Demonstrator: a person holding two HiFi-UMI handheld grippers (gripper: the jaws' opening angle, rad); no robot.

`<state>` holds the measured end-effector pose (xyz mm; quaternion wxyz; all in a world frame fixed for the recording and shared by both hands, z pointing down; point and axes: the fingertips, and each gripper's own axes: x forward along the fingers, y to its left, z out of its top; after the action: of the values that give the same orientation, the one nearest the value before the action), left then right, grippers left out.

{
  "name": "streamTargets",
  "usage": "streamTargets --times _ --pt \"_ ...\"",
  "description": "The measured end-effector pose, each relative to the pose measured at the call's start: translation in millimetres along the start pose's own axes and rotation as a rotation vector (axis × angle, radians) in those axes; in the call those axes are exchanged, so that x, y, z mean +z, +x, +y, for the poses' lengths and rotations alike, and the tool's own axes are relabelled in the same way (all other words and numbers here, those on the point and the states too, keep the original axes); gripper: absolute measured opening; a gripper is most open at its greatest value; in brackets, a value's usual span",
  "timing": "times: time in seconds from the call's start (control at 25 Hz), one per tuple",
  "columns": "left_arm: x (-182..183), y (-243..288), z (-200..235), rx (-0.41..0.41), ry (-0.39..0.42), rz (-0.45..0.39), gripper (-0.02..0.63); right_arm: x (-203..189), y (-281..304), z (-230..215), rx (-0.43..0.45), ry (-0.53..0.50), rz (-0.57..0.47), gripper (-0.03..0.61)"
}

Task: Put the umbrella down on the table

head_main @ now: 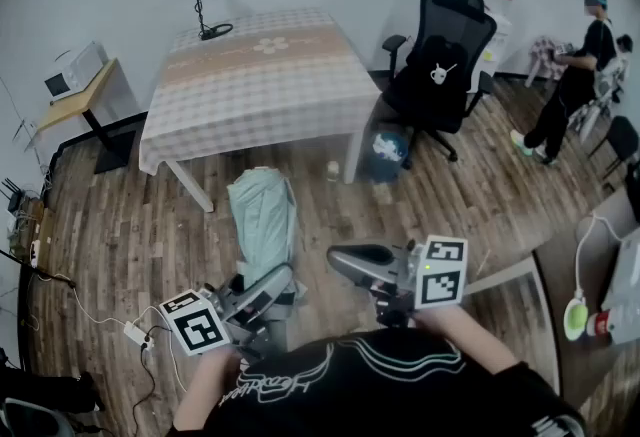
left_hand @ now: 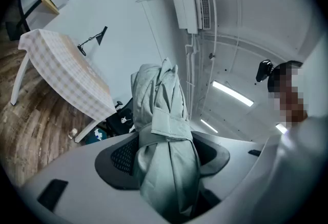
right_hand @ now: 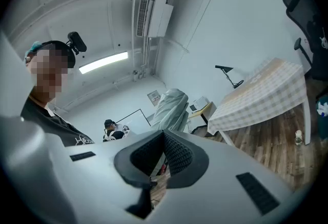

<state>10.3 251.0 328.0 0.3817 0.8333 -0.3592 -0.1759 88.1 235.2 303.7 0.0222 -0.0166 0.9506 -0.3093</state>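
Two grey plastic tongs show at the bottom of the head view. Our left gripper (head_main: 268, 287) is clenched on the umbrella (head_main: 262, 213), a folded bundle of pale mint fabric, crumpled and bound by a flat strap of the same cloth. In the left gripper view its dark, fine-dimpled pads (left_hand: 123, 155) press into the folds from both sides. Our right gripper (head_main: 345, 261) has its jaws brought together at the tips, with nothing between them. The umbrella sits at mid-frame over the brown plank floor (head_main: 120, 245), just below the near edge of the table (head_main: 250, 115), not on it. The table wears a checked cloth with a beige band and a white flower motif. Each gripper carries a marker cube (head_main: 442, 272) of black-and-white squares. White script runs across our black shirt (head_main: 380, 385), but we cannot read it.
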Motion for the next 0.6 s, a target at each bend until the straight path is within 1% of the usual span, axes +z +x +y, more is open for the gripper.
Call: streamTargets --times 0.16,0.28,0.48,0.6 --pt "-1 -7 -2 0.005 0.000 0.001 0.267 -4 3 5 0.001 0.001 0.004 0.012" --pt "0 -11 -2 0.013 0.014 0.002 0.266 -6 7 7 0.004 0.003 0.003 0.012" --pt "0 -26 1 0.023 0.026 -0.003 0.267 -12 18 9 0.005 0.045 -0.012 0.014" --pt "0 -31 0 0.024 0.033 -0.005 0.267 -13 21 10 0.003 0.046 -0.015 0.014"
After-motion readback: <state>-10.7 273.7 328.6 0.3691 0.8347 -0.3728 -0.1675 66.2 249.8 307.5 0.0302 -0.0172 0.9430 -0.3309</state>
